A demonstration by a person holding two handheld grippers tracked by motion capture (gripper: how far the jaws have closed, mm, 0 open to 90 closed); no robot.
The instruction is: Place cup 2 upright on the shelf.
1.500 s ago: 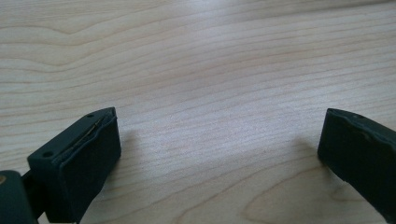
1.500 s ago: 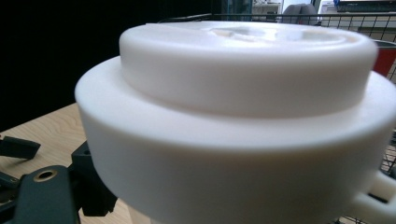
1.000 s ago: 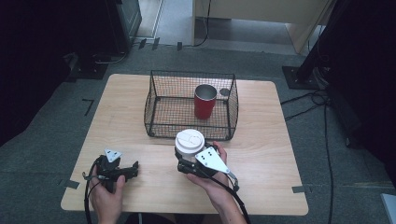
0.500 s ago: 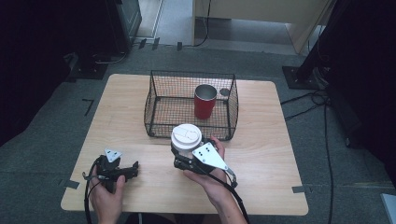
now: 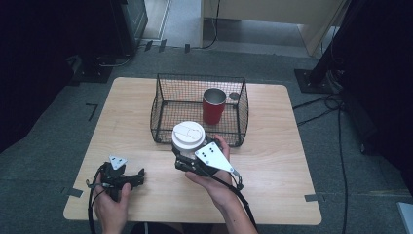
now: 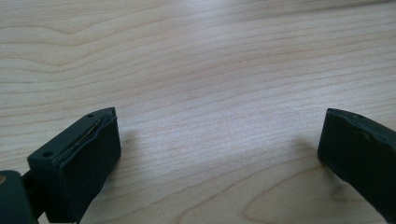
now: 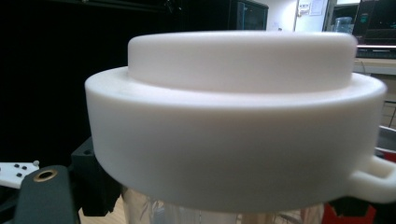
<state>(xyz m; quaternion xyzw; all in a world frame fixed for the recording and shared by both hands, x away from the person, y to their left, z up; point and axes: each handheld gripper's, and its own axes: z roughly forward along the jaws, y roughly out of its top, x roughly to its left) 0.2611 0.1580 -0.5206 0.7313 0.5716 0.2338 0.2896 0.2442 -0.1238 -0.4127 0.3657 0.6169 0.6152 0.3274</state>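
Since a second ago, the cup (image 5: 188,137) has come up and toward the basket (image 5: 165,124) in my right gripper (image 5: 187,158), clamped below the white lid (image 7: 238,116). It hangs just before the near rim, where a red cup (image 5: 213,105) stands. I'd guess the aim is to lift it over the rim; I should keep it upright and clear the wire fully before lowering. My right hand (image 5: 214,183) reaches forward, palm under the tool. My left gripper (image 5: 127,178) rests on the table (image 5: 272,161), jaws apart and empty.
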